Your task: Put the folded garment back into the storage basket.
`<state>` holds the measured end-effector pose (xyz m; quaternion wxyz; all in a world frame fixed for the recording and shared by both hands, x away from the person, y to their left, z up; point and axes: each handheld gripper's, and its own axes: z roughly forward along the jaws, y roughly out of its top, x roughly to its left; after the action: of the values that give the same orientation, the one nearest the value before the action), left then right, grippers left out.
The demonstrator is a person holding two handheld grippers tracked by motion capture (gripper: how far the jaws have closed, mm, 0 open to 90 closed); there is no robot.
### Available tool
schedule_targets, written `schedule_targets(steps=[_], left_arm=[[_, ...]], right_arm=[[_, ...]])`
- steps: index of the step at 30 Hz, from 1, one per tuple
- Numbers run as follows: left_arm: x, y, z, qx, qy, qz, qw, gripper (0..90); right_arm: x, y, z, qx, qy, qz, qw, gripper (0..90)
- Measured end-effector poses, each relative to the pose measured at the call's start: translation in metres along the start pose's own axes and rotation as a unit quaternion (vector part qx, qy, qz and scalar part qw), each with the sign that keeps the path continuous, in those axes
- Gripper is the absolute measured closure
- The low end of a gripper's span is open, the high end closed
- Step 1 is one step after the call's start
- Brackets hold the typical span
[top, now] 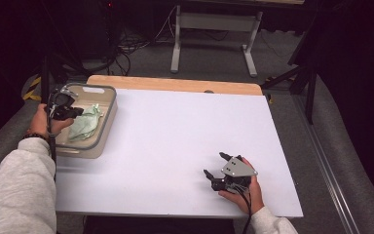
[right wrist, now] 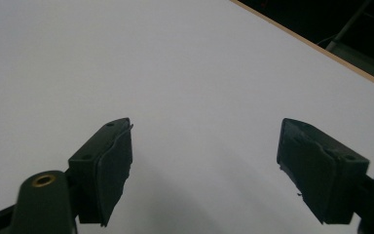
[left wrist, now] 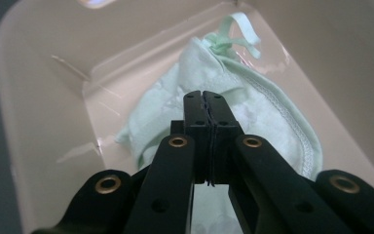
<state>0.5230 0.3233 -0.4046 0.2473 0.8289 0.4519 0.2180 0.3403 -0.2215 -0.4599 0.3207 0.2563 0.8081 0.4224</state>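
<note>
Left gripper (left wrist: pixel 205 97) jaws pressed together, empty, poised right above pale green cloth (left wrist: pixel 272 122) in beige bin (left wrist: pixel 39 97). Right gripper (top: pixel 215 165) jaws wide, empty, well apart on white surface (top: pixel 175 146).

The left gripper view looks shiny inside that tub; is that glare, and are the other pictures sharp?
Left gripper view: glare streaks on the beige tub, pale green cloth sharp. Right gripper view: white table evenly lit, soft shadow by the gripper. High view: table bright, surroundings dark.

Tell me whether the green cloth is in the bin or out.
In: the cloth lies crumpled on the floor of the bin.
</note>
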Motion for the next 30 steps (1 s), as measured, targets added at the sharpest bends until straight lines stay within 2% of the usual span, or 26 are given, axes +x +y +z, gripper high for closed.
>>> schedule_targets(steps=[5,9,15,17,21,22,25,27,30], left_arm=[[-0.012,0.008,0.017,0.048,0.001,0.022,0.9986,89.4],[-0.018,0.011,0.027,0.062,-0.002,0.035,0.9975,89.7],[-0.02,0.01,0.035,0.094,-0.014,0.041,0.9946,89.8],[-0.021,0.011,0.035,0.096,-0.023,0.05,0.9939,89.8],[-0.023,0.011,0.036,0.102,-0.037,0.055,0.9926,89.8],[-0.025,0.011,0.036,0.106,-0.052,0.063,0.991,89.8],[-0.027,0.012,0.034,0.115,-0.075,0.074,0.9878,89.9],[-0.028,0.012,0.033,0.117,-0.074,0.077,0.9873,89.8],[-0.028,0.012,0.031,0.111,-0.069,0.078,0.9883,88.8]], right_arm=[[0.001,-0.001,0.001,0.003,0.006,-0.002,1.0,21.6],[0.002,-0.001,0.001,0.005,0.011,-0.004,0.9999,21.6],[0.001,-0.002,0.0,0.008,0.011,-0.002,0.9999,21.6],[0.001,-0.002,0.001,0.008,0.012,-0.001,0.9999,21.6],[0.0,-0.003,0.002,0.012,0.014,0.003,0.9998,21.6],[0.0,-0.004,0.002,0.012,0.013,0.002,0.9998,21.6],[0.0,-0.004,0.002,0.012,0.012,0.003,0.9998,21.6],[-0.001,-0.004,0.002,0.013,0.011,0.005,0.9998,21.6],[-0.002,-0.004,0.002,0.012,0.011,0.006,0.9999,21.6]])
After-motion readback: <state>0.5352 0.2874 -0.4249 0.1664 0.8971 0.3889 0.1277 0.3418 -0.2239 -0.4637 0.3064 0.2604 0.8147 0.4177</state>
